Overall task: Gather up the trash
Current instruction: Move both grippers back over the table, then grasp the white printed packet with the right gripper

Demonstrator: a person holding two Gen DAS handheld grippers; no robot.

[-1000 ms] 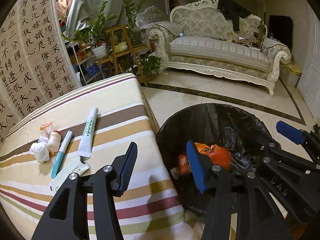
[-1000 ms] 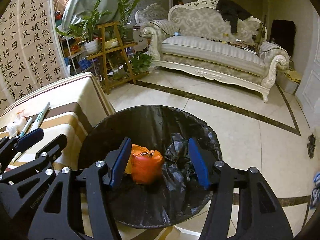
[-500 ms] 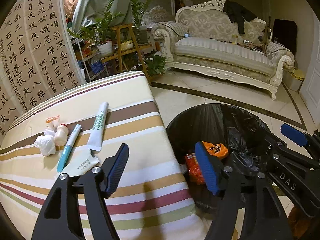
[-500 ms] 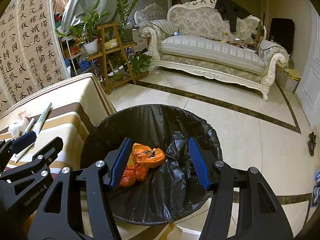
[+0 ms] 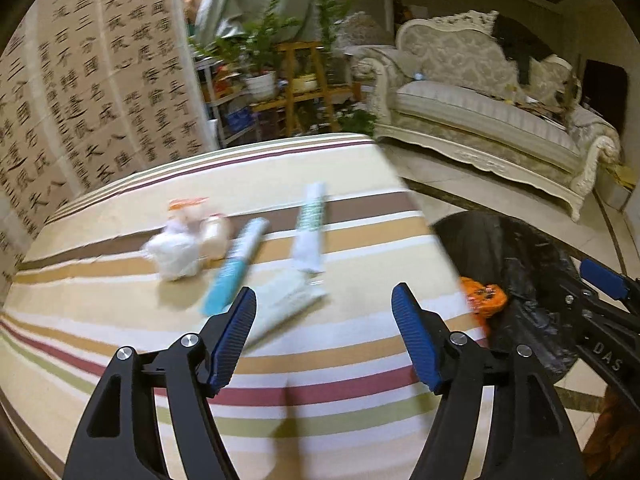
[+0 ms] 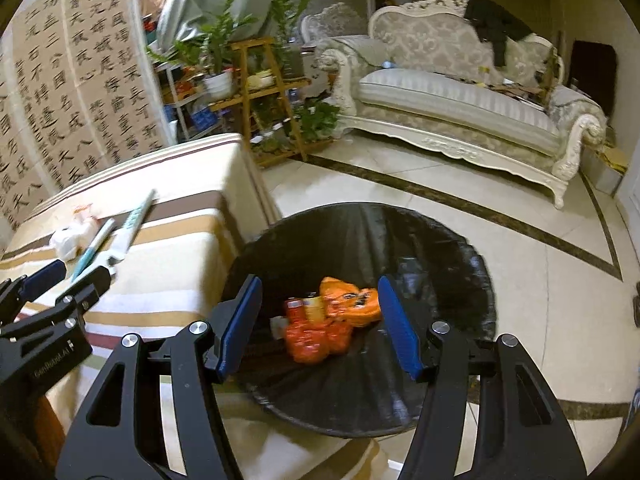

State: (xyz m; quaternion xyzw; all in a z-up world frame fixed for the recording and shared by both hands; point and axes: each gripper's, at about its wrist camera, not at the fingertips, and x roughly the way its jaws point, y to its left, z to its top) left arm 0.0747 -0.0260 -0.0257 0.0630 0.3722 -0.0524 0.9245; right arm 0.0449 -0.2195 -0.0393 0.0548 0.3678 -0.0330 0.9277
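Blurred on the striped table (image 5: 352, 344) lie a crumpled white tissue (image 5: 172, 254), a small bottle (image 5: 214, 236), a teal pen (image 5: 236, 266), a white tube (image 5: 310, 226) and a flat paper packet (image 5: 286, 304). My left gripper (image 5: 324, 292) hovers open just in front of the packet, with nothing between its fingers. My right gripper (image 6: 319, 280) stands open above the black-lined bin (image 6: 360, 216), holding nothing. Orange wrappers (image 6: 332, 320) lie at the bottom of the bin, below the jaws. The bin (image 5: 520, 272) stands right beside the table's edge.
A cream sofa (image 6: 460, 108) stands across the tiled floor (image 6: 540, 280). A wooden plant stand (image 6: 260, 92) with potted plants is behind the table. A calligraphy screen (image 5: 100, 92) rises at the left.
My left gripper has swung left from over the bin to over the table, and its jaws have widened. The orange wrappers have settled lower in the bin. The right gripper has shifted slightly.
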